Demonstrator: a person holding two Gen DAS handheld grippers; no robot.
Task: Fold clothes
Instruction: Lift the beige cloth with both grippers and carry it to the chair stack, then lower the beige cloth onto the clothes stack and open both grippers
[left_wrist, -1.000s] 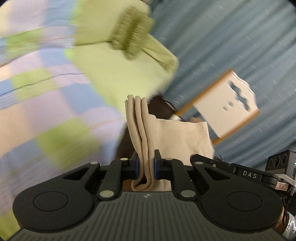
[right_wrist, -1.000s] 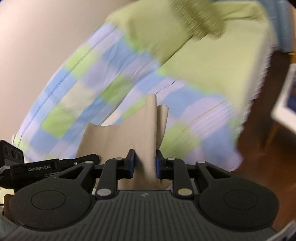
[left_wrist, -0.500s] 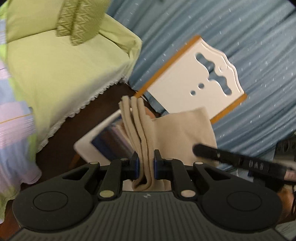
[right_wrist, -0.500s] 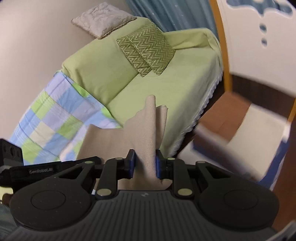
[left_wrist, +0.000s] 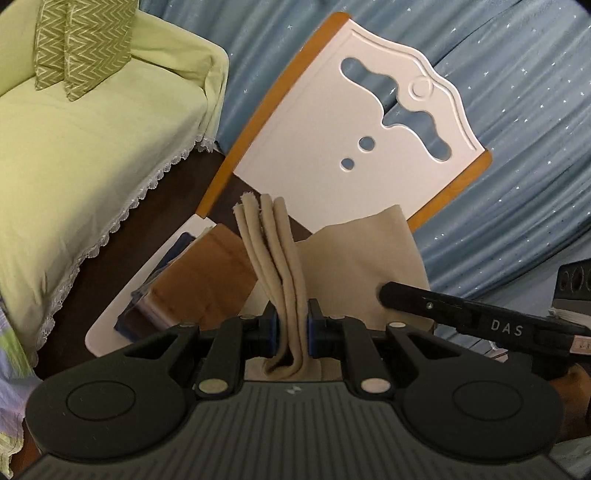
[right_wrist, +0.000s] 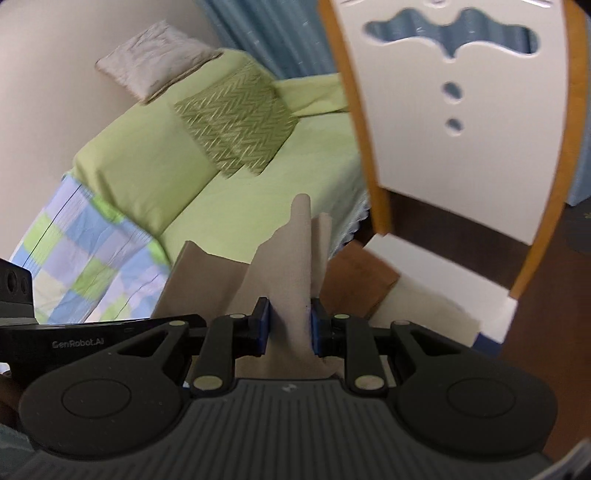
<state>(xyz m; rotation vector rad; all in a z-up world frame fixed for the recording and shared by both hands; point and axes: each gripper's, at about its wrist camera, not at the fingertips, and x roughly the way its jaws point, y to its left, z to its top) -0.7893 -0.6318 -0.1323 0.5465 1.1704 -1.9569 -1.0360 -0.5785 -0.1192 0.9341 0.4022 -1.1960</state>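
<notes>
We see both our left gripper (left_wrist: 291, 328) and right gripper (right_wrist: 288, 326) clamped on the folded beige cloth (left_wrist: 362, 266), the white wooden chair (left_wrist: 332, 122) at twelve o'clock.

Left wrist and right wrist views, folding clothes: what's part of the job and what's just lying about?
Job: beige cloth, pinched by left gripper and right gripper; folded brown cloth on chair.
Just there: bed, green cushions, grey pillow, checked blanket, curtain.
</notes>
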